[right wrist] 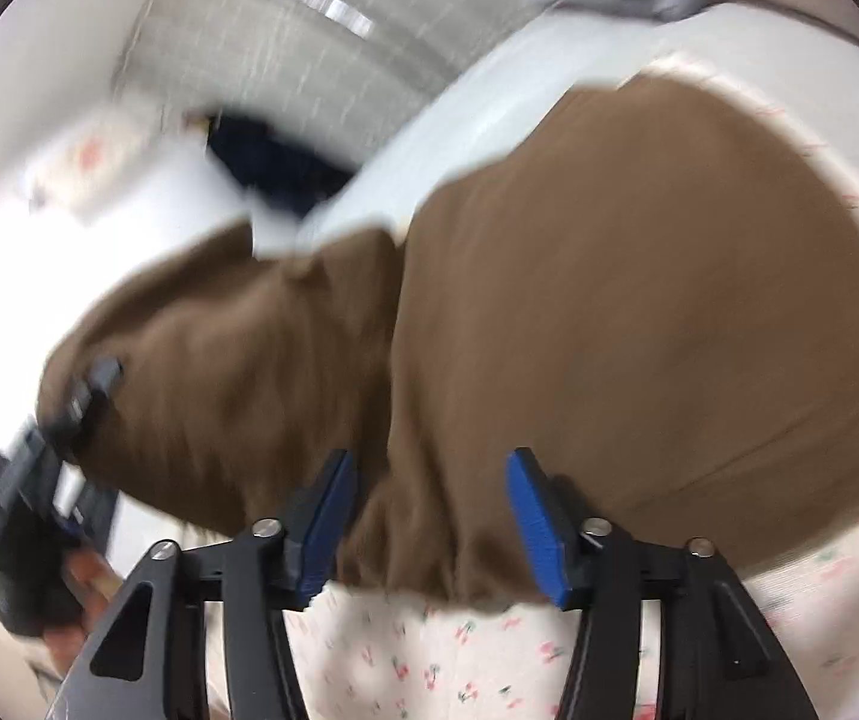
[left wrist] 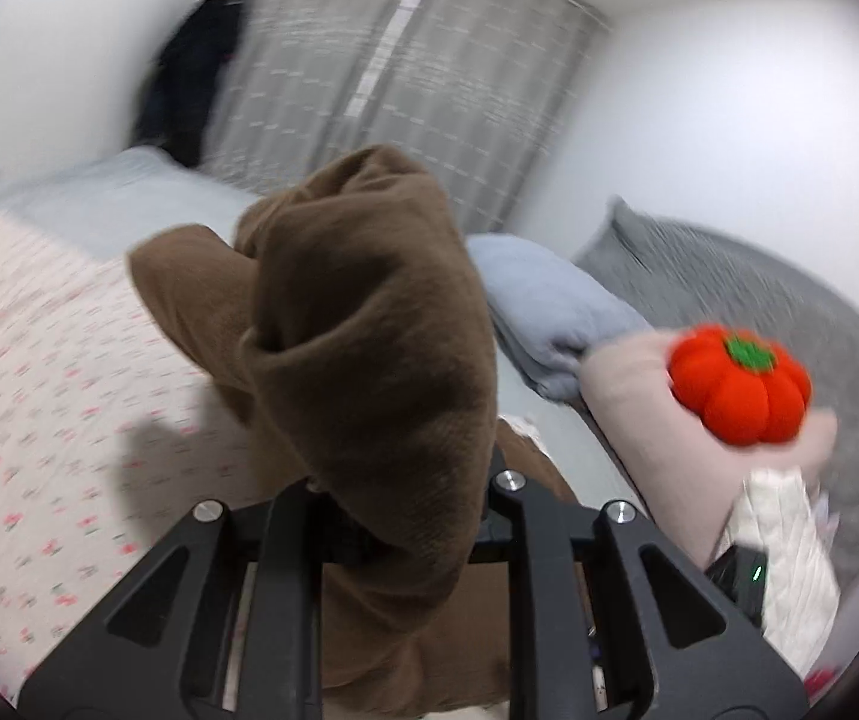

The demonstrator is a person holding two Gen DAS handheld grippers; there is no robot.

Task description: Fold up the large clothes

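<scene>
I have one large brown garment (right wrist: 639, 300) to fold, spread over the floral bedspread (left wrist: 39, 360) near the edge of the bed closest to me, one end lifted clear. It reads as soft, thick knit: light, limp, not slippery, likely to sag and bunch wherever it is unsupported, so I would take hold at hems and corners rather than mid-panel. My left gripper (left wrist: 393, 534) is nearly shut, pinching a bunched end of it. My right gripper (right wrist: 435, 528) stands about half open, its blue fingers (right wrist: 321, 534) either side of the gathered hem; through the blur I cannot tell if they press it. Toward the bed's far corner: two pillows, one pale blue (left wrist: 549, 312), one grey (left wrist: 729, 288). One orange plush pumpkin (left wrist: 741, 384).
</scene>
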